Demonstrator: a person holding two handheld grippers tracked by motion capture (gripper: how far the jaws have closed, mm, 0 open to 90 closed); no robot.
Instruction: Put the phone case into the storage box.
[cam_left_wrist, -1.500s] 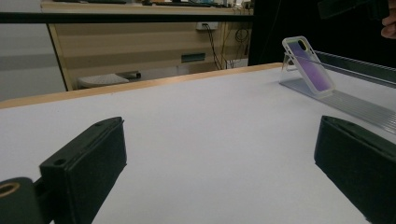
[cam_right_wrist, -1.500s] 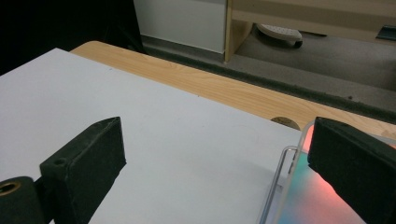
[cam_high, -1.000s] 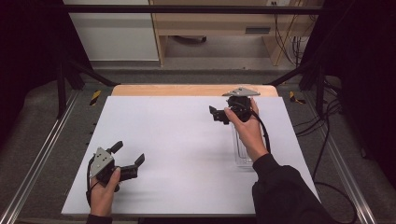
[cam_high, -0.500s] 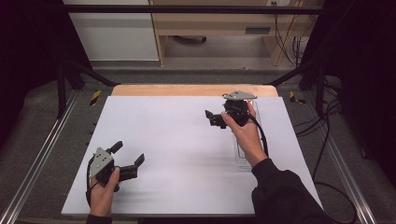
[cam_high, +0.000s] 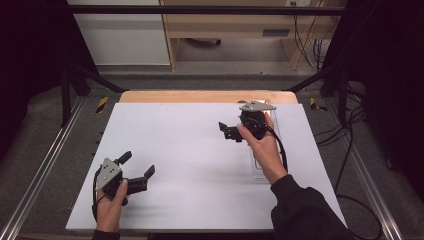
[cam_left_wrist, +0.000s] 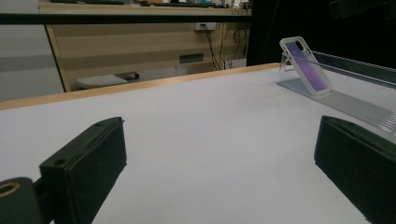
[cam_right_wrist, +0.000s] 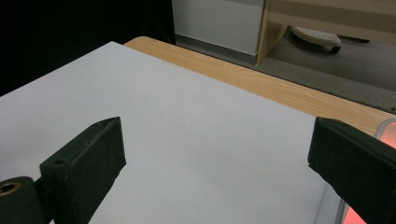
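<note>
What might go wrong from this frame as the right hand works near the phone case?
1. The clear-rimmed purple phone case merely leans tilted in the ribbed clear plastic stand; a nudge might topple it.
2. The right tongs, open, sit close to that stand, so a sweep may shift it on the white table.

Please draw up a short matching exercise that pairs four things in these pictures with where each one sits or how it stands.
Things:
1. left gripper
2. right gripper
3. phone case
4. clear stand

Places or states:
A. leans tilted against the stand's far end
B. ridged strip lying flat along the table's right side
C. open, held low near the table's near left corner
D. open, held near the table's far right

Pairs: 1-C, 2-D, 3-A, 4-B
</note>
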